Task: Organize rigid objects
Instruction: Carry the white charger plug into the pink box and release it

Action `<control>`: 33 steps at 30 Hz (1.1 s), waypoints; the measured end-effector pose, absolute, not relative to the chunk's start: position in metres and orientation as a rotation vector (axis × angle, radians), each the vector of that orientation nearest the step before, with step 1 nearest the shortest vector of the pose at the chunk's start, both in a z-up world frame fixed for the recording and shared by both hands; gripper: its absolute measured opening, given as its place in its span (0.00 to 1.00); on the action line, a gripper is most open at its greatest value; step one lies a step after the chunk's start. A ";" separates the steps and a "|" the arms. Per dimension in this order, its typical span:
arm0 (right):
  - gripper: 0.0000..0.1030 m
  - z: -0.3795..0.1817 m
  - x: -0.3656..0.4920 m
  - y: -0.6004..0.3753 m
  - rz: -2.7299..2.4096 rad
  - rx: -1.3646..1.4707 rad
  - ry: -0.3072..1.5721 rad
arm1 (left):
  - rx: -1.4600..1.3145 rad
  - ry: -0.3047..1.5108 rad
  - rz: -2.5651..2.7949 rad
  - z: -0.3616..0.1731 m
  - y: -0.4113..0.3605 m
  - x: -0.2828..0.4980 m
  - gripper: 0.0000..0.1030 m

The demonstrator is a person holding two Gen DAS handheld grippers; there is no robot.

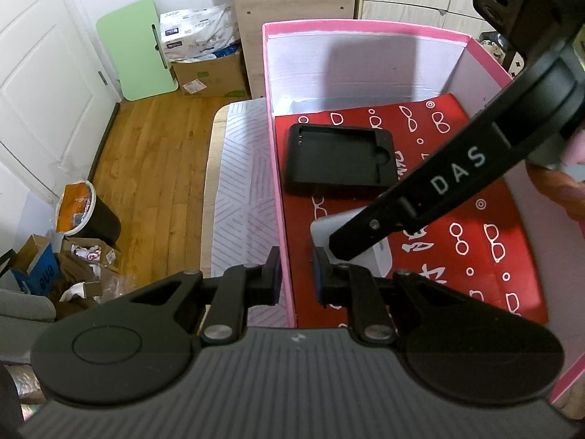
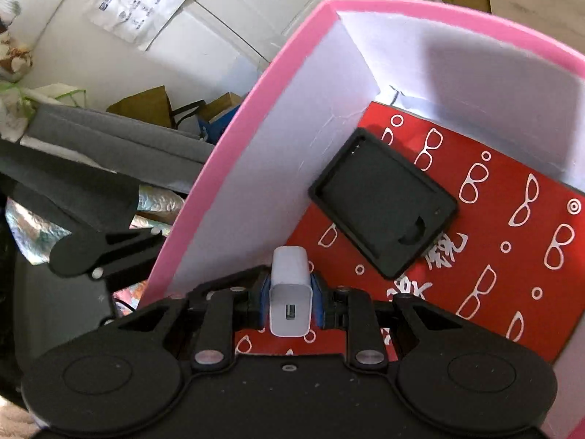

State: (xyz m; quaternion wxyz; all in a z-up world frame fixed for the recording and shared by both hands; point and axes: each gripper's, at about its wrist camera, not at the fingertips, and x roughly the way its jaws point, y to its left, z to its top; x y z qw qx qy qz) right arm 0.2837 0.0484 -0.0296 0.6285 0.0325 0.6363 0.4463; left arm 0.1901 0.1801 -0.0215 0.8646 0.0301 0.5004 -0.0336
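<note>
Right tool (image 2: pixel 290 298) is clamped on a white charger (image 2: pixel 290 292): smooth glossy plastic block w/ rounded corners, blue pads pressing both its sides. Its USB port end faces the camera, long axis running straight fwd along the fingers, tip aimed into the pink box (image 2: pixel 234 117). Charger hangs just above the box floor near the box's near-left corner, close to the left wall.

Left tool (image 1: pixel 296 274) sits w/ its jaws apart, straddling the box's left wall at the near end, one finger outside, one inside; can't tell if either touches it. The right tool's arm crosses the left view, marked "DAS" in pale letters.

Box: rigid cardboard, pink outside and rim, plain white inner walls. Its floor is covered by a red sheet (image 2: pixel 512 256), glossy, printed w/ white eyeglass outlines, dots and Chinese characters too small to read.

Farther in, toward the left wall mid-box, a black tray (image 2: pixel 384 212) lies flat on the sheet: matte rectangular shell, raised rim, shallow recess w/ a half-round notch at one short end. Long axis is diagonal in the right view.
</note>
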 end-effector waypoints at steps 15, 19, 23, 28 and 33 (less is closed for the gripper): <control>0.56 0.059 0.220 -0.040 1.017 -0.041 1.003 | 0.029 1.018 -0.056 -0.022 0.189 0.185 0.14; 0.59 0.071 0.196 -0.086 0.955 -0.079 0.850 | 0.042 1.009 -0.052 -0.021 0.186 0.184 0.14; 0.59 0.064 0.176 -0.125 0.826 -0.085 0.778 | 0.045 1.027 -0.051 -0.022 0.185 0.187 0.14; 0.59 0.040 0.164 -0.159 0.700 -0.041 0.809 | 0.056 1.030 -0.051 -0.022 0.183 0.187 0.14; 0.56 0.000 0.151 -0.159 0.634 -0.058 0.889 | 0.065 1.023 -0.052 -0.023 0.182 0.186 0.14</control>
